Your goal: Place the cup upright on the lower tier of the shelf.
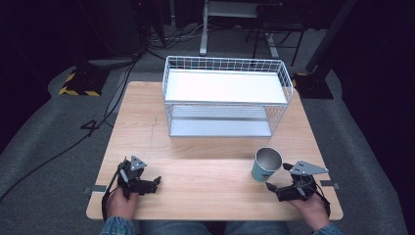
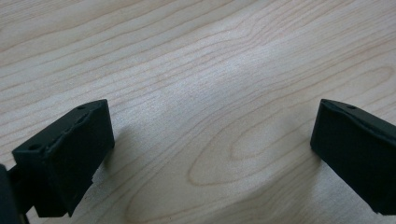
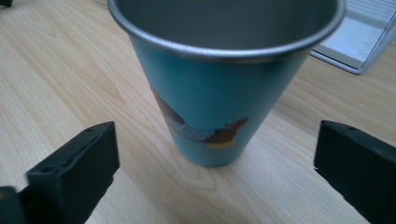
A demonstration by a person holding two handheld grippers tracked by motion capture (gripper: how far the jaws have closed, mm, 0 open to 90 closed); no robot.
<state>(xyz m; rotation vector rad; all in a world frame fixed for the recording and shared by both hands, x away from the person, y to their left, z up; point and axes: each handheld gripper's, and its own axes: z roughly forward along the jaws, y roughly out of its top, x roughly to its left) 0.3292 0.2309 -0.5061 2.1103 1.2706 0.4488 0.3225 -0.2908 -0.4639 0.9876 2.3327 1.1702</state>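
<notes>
1. Nearest the high camera, at the near edge of the wooden table [image 1: 205, 147], two hands come in from the bottom, each holding a black gripper.
2. The right gripper [image 1: 274, 188] lies low over the near right part of the table, just near and right of the cup [image 1: 266, 165]. In the right gripper view its jaws are spread wide, one on each side of the cup's base, and neither touches the cup [image 3: 215, 93].
3. The cup is teal with a bare metal rim and inside, and carries a small brown and blue figure on its wall. It stands upright and empty on the table, at the near right, well apart from the left gripper.
4. The left gripper [image 1: 157, 182] sits at the near left of the table. In the left gripper view its jaws stand wide apart with bare wood [image 2: 201, 93] between them, gripping nothing.
5. A white wire rack [image 1: 227, 95] with two shelves stands at the far middle of the table, its open front facing the person. Both shelves are bare. A corner of it shows at the top right of the right gripper view [image 3: 369, 37], beyond the cup.
6. The stretch of table between the cup and the rack is open wood; nothing stands between them.
7. Beyond the table, on the grey floor, are cables [image 1: 117, 93], a yellow-and-black striped base [image 1: 78, 85] at the far left, and stand legs [image 1: 205, 29] at the far middle.
</notes>
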